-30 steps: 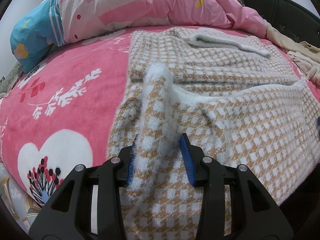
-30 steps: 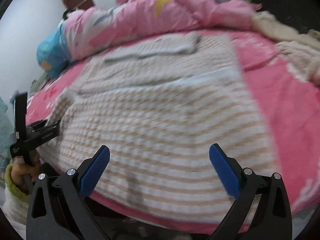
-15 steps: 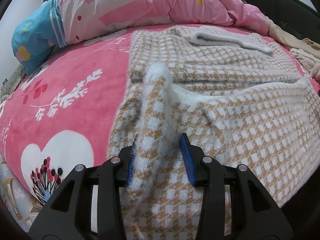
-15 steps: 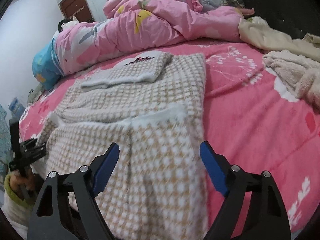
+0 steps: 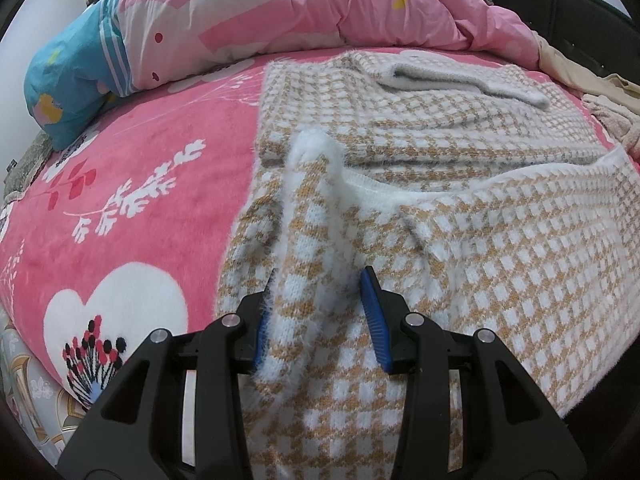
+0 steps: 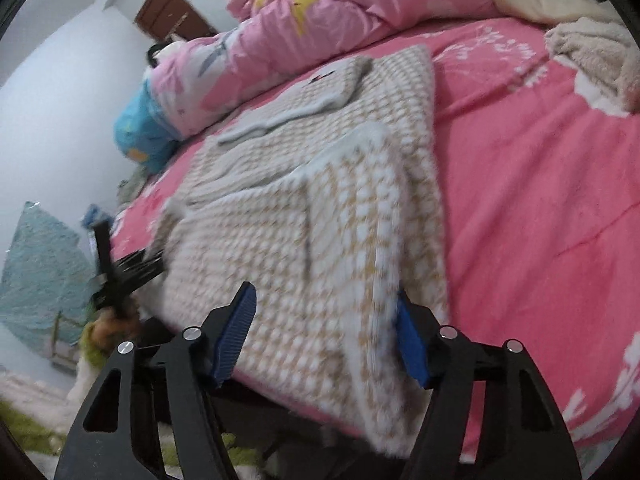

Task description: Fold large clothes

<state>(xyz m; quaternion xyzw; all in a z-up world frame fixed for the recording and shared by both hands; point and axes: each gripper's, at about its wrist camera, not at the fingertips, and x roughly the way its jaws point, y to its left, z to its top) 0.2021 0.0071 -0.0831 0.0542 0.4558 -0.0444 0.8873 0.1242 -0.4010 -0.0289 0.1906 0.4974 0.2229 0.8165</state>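
left gripper (image 5: 320, 312) clenched on fuzzy tan-white checked knit sweater (image 5: 480, 248) fold; right gripper (image 6: 326, 332) closing, sweater edge between fingers, left pad clear.

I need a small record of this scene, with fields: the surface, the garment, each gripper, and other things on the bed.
surface: pink blanket on a bed
garment: checked sweater, tan and white, lying partly folded
left gripper: shut on a bunched ridge of the sweater near its left edge
right gripper: jaws closing around the sweater's right edge, pads not yet pressing
other things: pink duvet behind, beige clothes at the right
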